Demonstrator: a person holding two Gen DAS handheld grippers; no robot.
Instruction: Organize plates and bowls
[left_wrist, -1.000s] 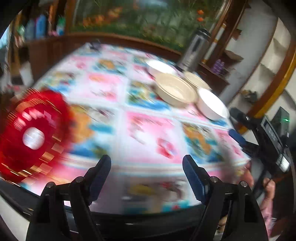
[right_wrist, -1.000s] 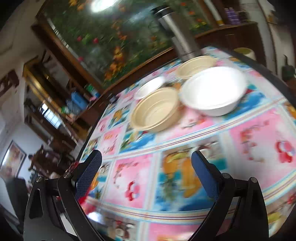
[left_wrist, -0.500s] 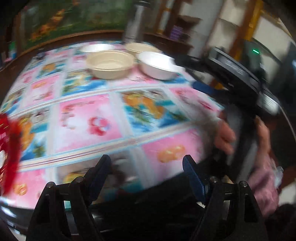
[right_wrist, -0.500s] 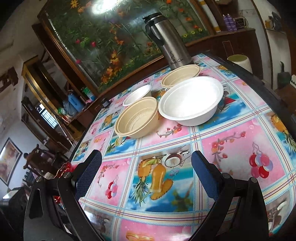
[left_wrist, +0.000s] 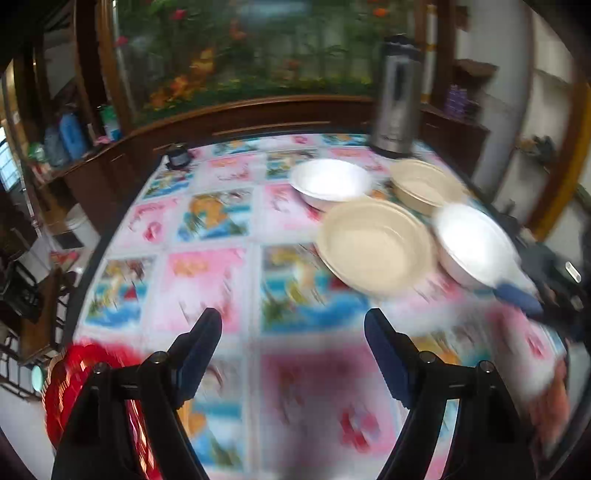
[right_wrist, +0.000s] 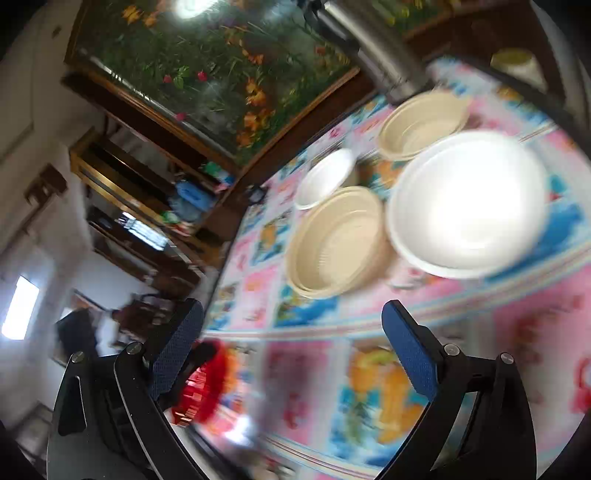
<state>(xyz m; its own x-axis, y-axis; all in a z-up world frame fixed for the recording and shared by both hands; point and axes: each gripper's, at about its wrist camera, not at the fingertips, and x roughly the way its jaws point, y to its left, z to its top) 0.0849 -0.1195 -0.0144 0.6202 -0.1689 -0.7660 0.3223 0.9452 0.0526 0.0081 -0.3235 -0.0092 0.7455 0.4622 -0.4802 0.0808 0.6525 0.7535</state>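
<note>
Several bowls stand together on the far right of the patterned table (left_wrist: 207, 280): a near beige bowl (left_wrist: 373, 245) (right_wrist: 338, 240), a near white bowl (left_wrist: 474, 243) (right_wrist: 467, 203), a far white bowl (left_wrist: 330, 181) (right_wrist: 325, 177) and a far beige bowl (left_wrist: 424, 184) (right_wrist: 421, 123). A red plate (left_wrist: 68, 391) (right_wrist: 205, 380) lies at the near left edge. My left gripper (left_wrist: 291, 354) is open and empty above the near table. My right gripper (right_wrist: 291, 350) is open and empty, short of the bowls; it also shows at the right of the left wrist view (left_wrist: 535, 299).
A steel thermos (left_wrist: 395, 96) (right_wrist: 373, 44) stands behind the bowls. A small dark object (left_wrist: 177, 158) sits at the table's far left edge. A fish tank and wooden shelving line the wall beyond. Both views are blurred by motion.
The left gripper has swung back to the left, facing the bowls, with the red plate at its lower left. The right gripper has tilted and moved closer to the bowls.
</note>
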